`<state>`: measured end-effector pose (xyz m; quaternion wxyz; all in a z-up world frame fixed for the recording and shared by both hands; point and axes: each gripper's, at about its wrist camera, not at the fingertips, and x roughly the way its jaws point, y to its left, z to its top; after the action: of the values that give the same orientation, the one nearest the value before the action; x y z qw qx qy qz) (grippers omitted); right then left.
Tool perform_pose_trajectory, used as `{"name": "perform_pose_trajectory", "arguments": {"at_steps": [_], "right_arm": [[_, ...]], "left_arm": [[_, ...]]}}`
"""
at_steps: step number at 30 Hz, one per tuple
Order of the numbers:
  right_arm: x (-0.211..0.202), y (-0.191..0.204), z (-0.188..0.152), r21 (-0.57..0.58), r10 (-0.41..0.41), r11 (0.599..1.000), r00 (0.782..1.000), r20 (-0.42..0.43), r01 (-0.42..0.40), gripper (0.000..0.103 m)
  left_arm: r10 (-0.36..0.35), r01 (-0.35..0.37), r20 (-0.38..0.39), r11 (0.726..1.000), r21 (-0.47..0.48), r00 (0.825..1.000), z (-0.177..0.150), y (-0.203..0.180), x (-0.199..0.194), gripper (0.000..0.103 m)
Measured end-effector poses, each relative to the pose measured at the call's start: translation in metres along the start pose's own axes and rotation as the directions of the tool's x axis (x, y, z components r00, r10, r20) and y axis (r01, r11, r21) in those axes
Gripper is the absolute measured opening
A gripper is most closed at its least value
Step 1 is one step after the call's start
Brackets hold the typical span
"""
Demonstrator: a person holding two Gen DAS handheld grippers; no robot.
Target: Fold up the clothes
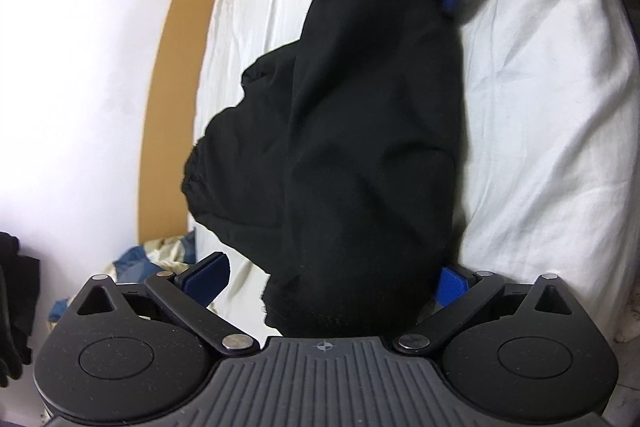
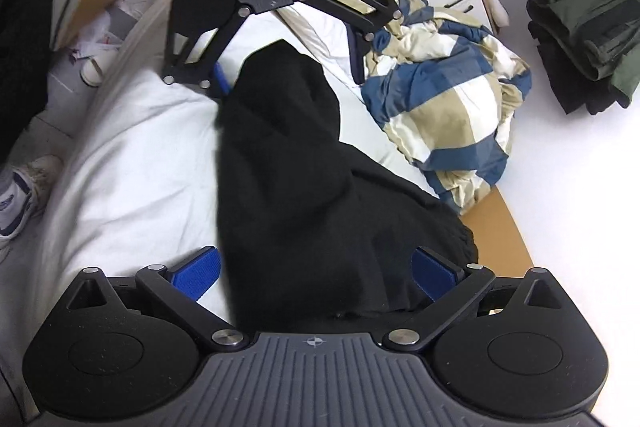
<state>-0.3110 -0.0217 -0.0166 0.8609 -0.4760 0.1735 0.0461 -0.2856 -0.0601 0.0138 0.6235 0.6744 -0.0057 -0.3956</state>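
Blue fingers (image 2: 198, 273) of the right gripper (image 2: 316, 275) are sitting spread wide, with one end of the black garment (image 2: 304, 195) lying between them; nothing is being pinched. At the opposite end, the left gripper (image 1: 328, 275) is doing the same, its fingers (image 1: 210, 273) apart with the cloth bunched in the gap. Both tools are facing each other along the garment, which is lying lengthwise on the white bed (image 2: 132, 147), folded into a long strip with an elastic cuff (image 1: 192, 171) sticking out sideways. Judging by this, the ends are being bracketed so they can be lifted together for the next fold. A striped blanket (image 2: 444, 107) is heaped beside it, near the wall.
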Motion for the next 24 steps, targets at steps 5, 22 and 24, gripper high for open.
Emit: {"name": "perform_pose_trajectory", "arguments": {"at_steps": [5, 22, 24], "right_arm": [[0.002, -0.001, -0.008, -0.008, -0.021, 1.0, 1.0, 0.006, 0.021, 0.102], [-0.009, -0.023, -0.046, 0.256, 0.043, 0.963, 0.985, 0.169, -0.086, 0.103], [-0.009, -0.024, -0.046, 0.262, 0.055, 0.96, 0.984, 0.168, -0.098, 0.103]], "left_arm": [[-0.023, 0.023, -0.017, 1.0, -0.01, 1.0, 0.004, 0.008, 0.01, 0.1], [-0.001, -0.002, -0.027, 0.992, -0.123, 1.0, 0.01, 0.009, 0.026, 0.076], [-0.009, 0.006, -0.038, 0.996, -0.085, 0.999, 0.014, 0.005, 0.029, 0.07]]}}
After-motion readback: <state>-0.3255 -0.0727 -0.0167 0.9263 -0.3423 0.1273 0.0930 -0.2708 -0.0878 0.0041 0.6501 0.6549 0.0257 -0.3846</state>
